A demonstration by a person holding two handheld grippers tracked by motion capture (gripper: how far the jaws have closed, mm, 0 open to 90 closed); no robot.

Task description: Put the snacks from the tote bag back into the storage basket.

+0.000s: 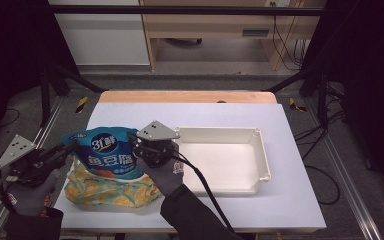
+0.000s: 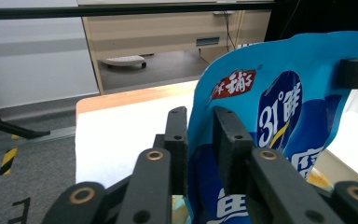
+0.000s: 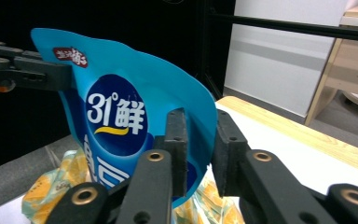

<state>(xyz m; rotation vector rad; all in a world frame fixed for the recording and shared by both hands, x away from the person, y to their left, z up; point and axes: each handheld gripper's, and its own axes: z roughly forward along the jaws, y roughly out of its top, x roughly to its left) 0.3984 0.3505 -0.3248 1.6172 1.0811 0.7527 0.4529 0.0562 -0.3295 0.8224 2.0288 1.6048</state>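
1. The glossy blue snack pouch with white lettering [image 1: 107, 152] stands upright at the near left of the white table [image 1: 290, 200], over a crumpled yellow-orange printed bag [image 1: 105, 192].
2. Our left gripper [image 2: 199, 122] pinches the pouch's left top edge; our right gripper [image 3: 200, 126] pinches its right edge, jaws nearly closed on the film.
3. We judge this the lift-off step.
4. Next, we raise both hands evenly and carry the pouch rightward to the shallow white plastic tray [image 1: 260, 155] beside it.

The table [image 1: 280, 200] is seen from above and in front, while the blue bag [image 2: 279, 116] is viewed close from opposite edges by the gripper cameras.
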